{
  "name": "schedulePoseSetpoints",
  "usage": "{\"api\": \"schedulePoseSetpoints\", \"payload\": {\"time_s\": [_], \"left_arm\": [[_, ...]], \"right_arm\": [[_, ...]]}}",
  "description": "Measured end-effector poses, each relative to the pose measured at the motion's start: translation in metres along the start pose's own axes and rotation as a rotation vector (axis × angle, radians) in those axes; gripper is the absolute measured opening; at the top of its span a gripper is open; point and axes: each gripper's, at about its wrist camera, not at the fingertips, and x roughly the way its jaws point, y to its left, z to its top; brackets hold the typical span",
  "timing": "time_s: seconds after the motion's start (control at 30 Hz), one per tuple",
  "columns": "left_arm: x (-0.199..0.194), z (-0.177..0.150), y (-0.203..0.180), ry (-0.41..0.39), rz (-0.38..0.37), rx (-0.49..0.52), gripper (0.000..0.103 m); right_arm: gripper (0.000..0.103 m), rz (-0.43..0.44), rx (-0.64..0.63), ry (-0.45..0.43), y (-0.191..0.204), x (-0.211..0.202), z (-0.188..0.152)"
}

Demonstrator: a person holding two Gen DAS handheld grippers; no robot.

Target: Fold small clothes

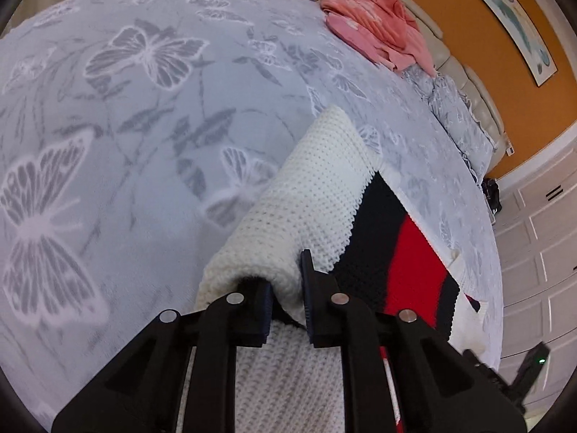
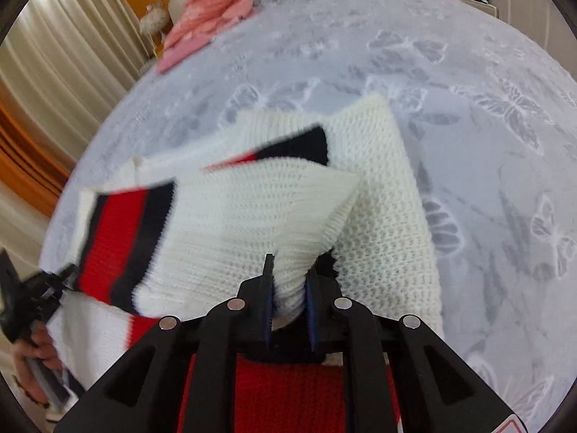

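A plush grey bedspread (image 1: 151, 115) printed with pale butterflies covered the bed, its nap soft and its surface broad and bare to the left and far side of the garment. On it near the near edge lay a chunky white knit sweater (image 2: 389, 195) with black and red bands, the waffle-like stitch coarse and its far corner squared off. A crumpled pink fleece garment (image 1: 378, 29) sat well apart at the far end by the cream padded headboard (image 1: 465, 83). The left gripper (image 1: 286, 310) was clamped on a rolled white fold of the sweater, lifting it off the bed. The right gripper (image 2: 288, 299) pinched a ribbed white edge, bunched between its fingers, above the flat part of the sweater.
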Motion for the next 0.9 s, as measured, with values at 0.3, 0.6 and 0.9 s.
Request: {"api": "schedulePoseSetpoints", "payload": {"time_s": [0.3,0.6,0.9], "left_arm": [[-0.001,-0.002,0.000,-0.008,0.030,0.025,0.015],[-0.031,-0.008,-0.026,-0.031,0.027,0.105,0.023],[-0.007,-0.005,-0.011,0.013,0.096,0.057,0.026]], "right_arm": [[0.014,-0.019,-0.033,0.037,-0.010,0.007,-0.004],[0.023,-0.104,-0.075,-0.068,0.004,-0.042,0.008],[0.005,-0.092,-0.001,-0.037,-0.011,-0.016,0.014]]}}
